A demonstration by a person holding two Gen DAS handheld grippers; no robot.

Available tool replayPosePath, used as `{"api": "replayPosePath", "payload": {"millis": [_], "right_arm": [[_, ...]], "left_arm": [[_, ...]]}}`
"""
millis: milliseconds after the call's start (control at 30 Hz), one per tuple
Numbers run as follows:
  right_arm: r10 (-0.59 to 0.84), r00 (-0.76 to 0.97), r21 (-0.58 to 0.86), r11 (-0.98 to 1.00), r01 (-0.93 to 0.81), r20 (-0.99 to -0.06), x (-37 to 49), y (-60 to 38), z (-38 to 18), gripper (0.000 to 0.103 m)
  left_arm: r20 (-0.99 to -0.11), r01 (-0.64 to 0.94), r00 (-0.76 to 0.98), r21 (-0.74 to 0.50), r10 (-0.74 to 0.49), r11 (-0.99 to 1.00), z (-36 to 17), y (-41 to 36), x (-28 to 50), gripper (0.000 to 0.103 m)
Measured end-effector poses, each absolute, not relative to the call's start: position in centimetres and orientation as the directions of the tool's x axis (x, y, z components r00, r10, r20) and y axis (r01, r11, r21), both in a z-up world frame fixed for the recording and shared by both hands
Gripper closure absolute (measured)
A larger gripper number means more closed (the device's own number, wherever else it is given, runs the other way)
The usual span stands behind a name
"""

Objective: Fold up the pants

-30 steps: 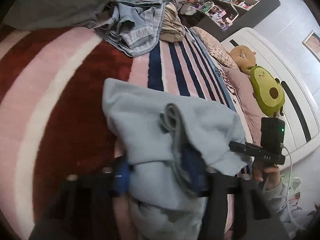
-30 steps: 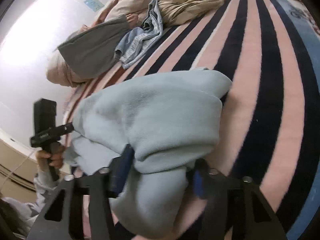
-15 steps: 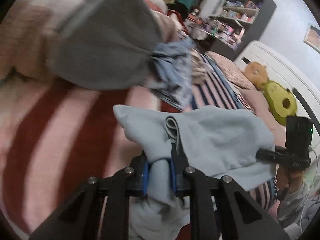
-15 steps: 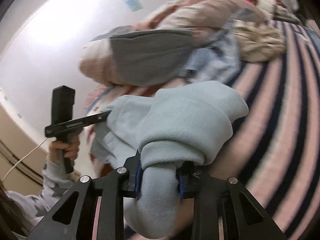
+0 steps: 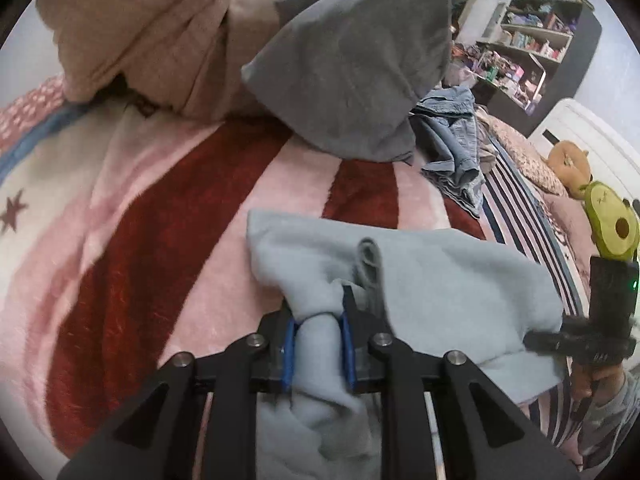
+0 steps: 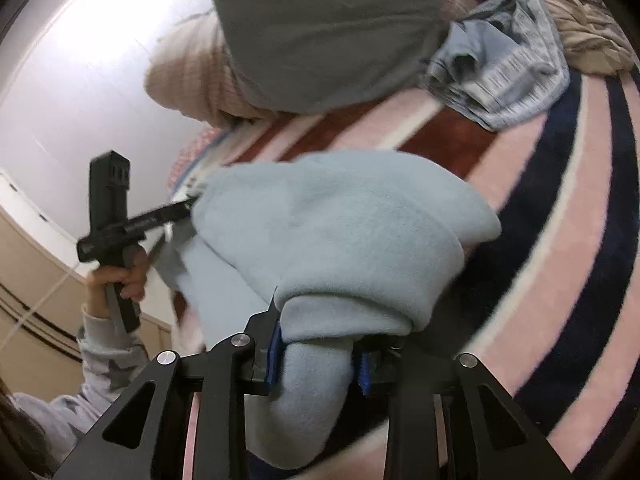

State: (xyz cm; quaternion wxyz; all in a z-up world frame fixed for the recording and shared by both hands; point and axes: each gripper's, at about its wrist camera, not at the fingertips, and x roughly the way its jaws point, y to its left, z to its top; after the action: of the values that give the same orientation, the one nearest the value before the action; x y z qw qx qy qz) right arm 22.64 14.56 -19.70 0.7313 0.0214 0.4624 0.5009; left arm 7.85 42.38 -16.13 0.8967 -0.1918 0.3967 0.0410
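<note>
Pants (image 5: pixel 440 288) in pale blue fleece are bunched over a striped blanket (image 5: pixel 168 208). One fold is pinched by the left gripper (image 5: pixel 318 344). Another is clamped in the right gripper (image 6: pixel 318 364), whose jaws are opening slightly.

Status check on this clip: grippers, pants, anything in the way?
Left gripper clamped on light blue pants. Right gripper easing open, pants bunched between its pads. Grey garment and denim pile ahead on the bed.

Home bedroom: striped bed blanket (image 5: pixel 160 208), plush toys (image 5: pixel 612 220), cluttered shelves (image 5: pixel 532 40)

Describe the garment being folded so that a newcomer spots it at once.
On the striped plush bedspread, nearest both cameras, lies the pale blue fleece pants, gripped at each end. Unlike the grey folded garment and crumpled denim jeans behind, it is soft, fuzzy, light blue.
</note>
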Motion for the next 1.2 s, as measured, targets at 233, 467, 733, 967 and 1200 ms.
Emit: {"api": "replayPosePath", "payload": {"millis": [233, 467, 733, 967, 1200], "right_arm": [[0.729, 0.094, 0.45, 0.512, -0.732, -0.678, 21.8, 14.6, -19.8, 0.07], [0.712, 0.155, 0.373, 0.526, -0.764, -0.685, 20.5, 13.8, -18.4, 0.049], [0.698, 0.359, 0.225, 0.596, -0.771, -0.619, 16.7, 8.3, -13.5, 0.024], [0.628, 0.579, 0.068, 0.706, -0.705, -0.52, 11.2, 0.3, -9.8, 0.01], [0.48, 0.754, -0.027, 0.836, -0.549, -0.448, 7.7, -7.6, -8.6, 0.001]], "left_arm": [[-0.741, -0.269, 0.671, -0.202, 0.033, 0.942, -15.1, 41.2, 7.3, 0.052], [-0.707, -0.309, 0.687, -0.076, 0.168, 0.948, -11.9, 38.2, 5.6, 0.03], [-0.61, -0.248, 0.773, -0.036, 0.175, 0.968, -6.3, 29.6, 2.7, 0.023], [-0.422, -0.202, 0.89, -0.026, 0.172, 0.979, -2.4, 18.9, 0.2, 0.005], [-0.362, -0.109, 0.928, -0.047, 0.084, 0.993, -1.5, 10.9, 0.0, 0.004]]}}
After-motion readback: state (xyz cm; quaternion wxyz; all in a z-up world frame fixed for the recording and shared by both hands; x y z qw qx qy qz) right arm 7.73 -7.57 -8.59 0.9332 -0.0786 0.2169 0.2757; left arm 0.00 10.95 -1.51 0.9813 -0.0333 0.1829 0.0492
